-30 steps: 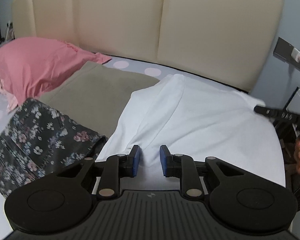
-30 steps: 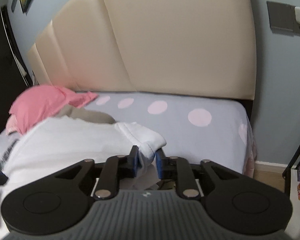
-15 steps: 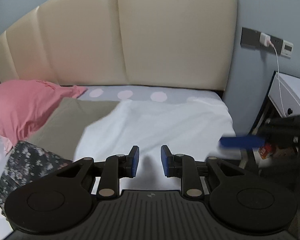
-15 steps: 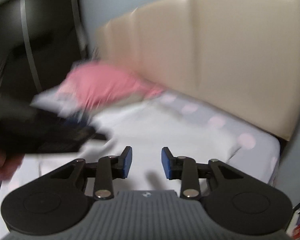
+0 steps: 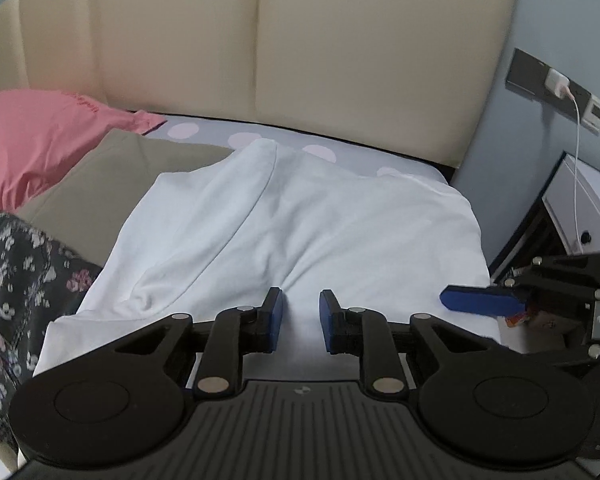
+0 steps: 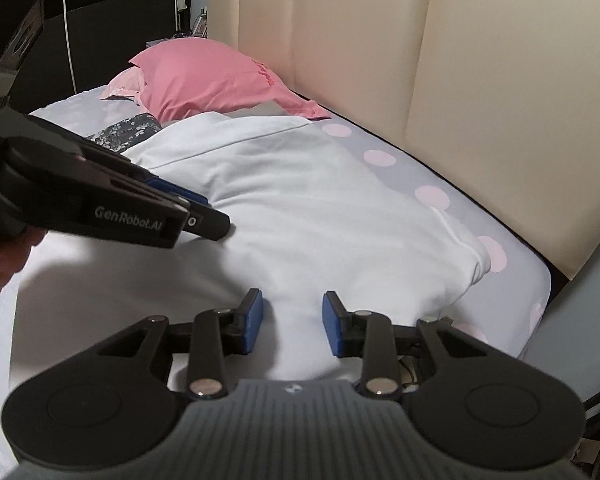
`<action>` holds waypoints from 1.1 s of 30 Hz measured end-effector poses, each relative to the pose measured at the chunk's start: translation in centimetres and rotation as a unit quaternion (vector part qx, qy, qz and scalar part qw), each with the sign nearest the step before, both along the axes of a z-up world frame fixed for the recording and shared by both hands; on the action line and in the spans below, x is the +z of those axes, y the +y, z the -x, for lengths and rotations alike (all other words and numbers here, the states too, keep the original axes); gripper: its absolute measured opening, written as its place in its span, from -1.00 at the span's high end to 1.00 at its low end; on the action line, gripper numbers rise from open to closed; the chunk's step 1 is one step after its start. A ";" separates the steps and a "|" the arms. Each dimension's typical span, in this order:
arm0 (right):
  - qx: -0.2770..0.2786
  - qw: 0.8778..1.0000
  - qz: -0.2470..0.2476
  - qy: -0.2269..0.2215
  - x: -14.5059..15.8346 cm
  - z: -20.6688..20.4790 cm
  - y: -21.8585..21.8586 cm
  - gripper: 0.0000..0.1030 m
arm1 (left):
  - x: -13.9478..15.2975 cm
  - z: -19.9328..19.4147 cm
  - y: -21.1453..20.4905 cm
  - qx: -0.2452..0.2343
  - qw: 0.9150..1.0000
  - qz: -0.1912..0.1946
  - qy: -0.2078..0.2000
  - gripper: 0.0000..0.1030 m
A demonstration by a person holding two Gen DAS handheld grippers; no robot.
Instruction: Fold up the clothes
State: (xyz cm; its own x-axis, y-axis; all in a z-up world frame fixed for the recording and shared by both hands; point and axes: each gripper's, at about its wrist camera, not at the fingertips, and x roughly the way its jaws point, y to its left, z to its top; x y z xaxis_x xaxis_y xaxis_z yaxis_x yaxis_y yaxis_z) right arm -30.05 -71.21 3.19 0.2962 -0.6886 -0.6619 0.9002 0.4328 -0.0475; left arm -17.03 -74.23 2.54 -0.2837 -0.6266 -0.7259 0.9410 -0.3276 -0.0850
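right gripper (image 6: 288, 322) released the white garment's (image 6: 320, 208) corner, rolled, now open over the flat cloth

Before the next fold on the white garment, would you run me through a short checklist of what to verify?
1. White garment lies spread on the bed: ok.
2. Left gripper free of cloth: ok, nothing sits between its closing jaws.
3. Right gripper free of cloth: ok, jaws apart above the fabric.
4. Garment flat enough to fold: not ok, a long crease runs up the middle and the near left edge is bunched.
5. Neighbours clear of the garment: not ok, it overlaps the olive cloth and touches the floral garment.
6. Hem and sleeves located: cannot tell, the near edge is hidden behind the grippers.
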 end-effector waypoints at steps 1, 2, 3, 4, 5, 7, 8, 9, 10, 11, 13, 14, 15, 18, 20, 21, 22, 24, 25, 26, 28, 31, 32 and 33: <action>-0.001 1.000 0.000 0.000 0.1 0.0 0.1 0.32 | 0.2 -0.1 0.1 0.003 1.000 -0.001 0.002 0.64; -0.002 1.000 0.000 0.001 0.2 0.0 0.2 0.32 | 0.4 0.0 0.2 0.002 1.000 0.000 -0.002 0.64; -0.002 1.000 0.000 0.001 0.3 -0.1 0.2 0.32 | 0.8 0.1 0.5 0.001 1.000 0.002 -0.008 0.63; -0.004 1.000 -0.001 0.000 0.5 -0.2 0.1 0.32 | 1.1 0.3 0.7 0.000 1.000 0.004 -0.014 0.64; -0.005 1.000 -0.002 -0.001 0.7 -0.3 -0.1 0.31 | 1.5 0.1 1.1 -0.001 1.000 0.007 -0.015 0.63; -0.008 1.000 0.005 -0.006 1.1 -0.3 0.5 0.27 | 2.5 -0.6 2.2 0.006 1.000 0.015 -0.013 0.51; -0.009 1.000 0.012 -0.010 1.3 -0.3 0.9 0.18 | 3.0 -1.1 3.0 0.012 1.000 0.024 -0.012 0.47; -0.010 1.000 0.017 -0.013 1.6 -0.2 1.4 -0.02 | 3.5 -1.6 3.8 0.018 0.999 0.035 -0.012 0.37; -0.014 0.999 0.023 -0.019 2.1 -0.1 2.0 -0.08 | 4.1 -2.1 4.5 0.023 0.999 0.045 -0.011 0.21; -0.018 0.999 0.029 -0.024 2.5 0.0 2.6 -0.09 | 4.7 -2.5 5.6 0.029 0.998 0.053 -0.009 0.12; -0.030 0.998 0.032 -0.044 3.6 0.5 3.7 -0.16 | 6.0 -3.3 7.7 0.042 0.997 0.069 -0.006 0.02; -0.036 0.997 0.033 -0.053 4.2 0.7 4.2 -0.21 | 6.6 -3.7 8.8 0.048 0.996 0.078 -0.004 0.02; -0.037 0.997 0.035 -0.061 4.6 0.8 4.8 -0.25 | 7.2 -4.0 9.7 0.051 0.995 0.083 -0.007 0.00; -0.038 0.995 0.039 -0.080 5.8 1.0 6.8 -0.32 | 8.6 -4.6 12.9 0.068 0.992 0.101 -0.016 -0.15; -0.035 0.995 0.039 -0.082 6.3 1.1 8.3 -0.36 | 9.3 -4.9 15.0 0.082 0.990 0.116 -0.023 -0.22; -0.038 0.995 0.036 -0.086 6.5 1.2 9.1 -0.40 | 9.5 -5.0 15.9 0.091 0.988 0.120 -0.027 -0.23; -0.041 0.994 0.033 -0.090 6.6 1.2 9.8 -0.42 | 9.5 -5.1 16.8 0.099 0.987 0.123 -0.030 -0.25; -0.043 0.993 0.026 -0.108 6.6 1.4 11.2 -0.55 | 9.4 -5.3 18.6 0.111 0.985 0.125 -0.030 -0.27; -0.044 0.992 0.022 -0.116 6.6 1.6 12.0 -0.56 | 9.3 -5.4 19.3 0.117 0.985 0.124 -0.029 -0.27; -0.043 0.992 0.021 -0.117 6.5 1.7 12.8 -0.56 | 9.1 -5.6 20.1 0.123 0.985 0.122 -0.028 -0.28; -0.043 0.992 0.021 -0.114 6.5 1.6 14.1 -0.57 | 8.6 -5.7 21.3 0.136 0.982 0.123 -0.033 -0.29; -0.046 0.992 0.033 -0.111 7.0 1.5 15.8 -0.62 | 8.1 -5.9 22.7 0.165 0.978 0.121 -0.038 -0.30; -0.053 0.992 0.038 -0.109 7.2 1.5 16.3 -0.64 | 8.1 -6.0 23.1 0.173 0.977 0.120 -0.034 -0.31; -0.060 0.992 0.043 -0.106 7.4 1.5 16.8 -0.64 | 8.0 -6.0 23.5 0.176 0.976 0.120 -0.030 -0.35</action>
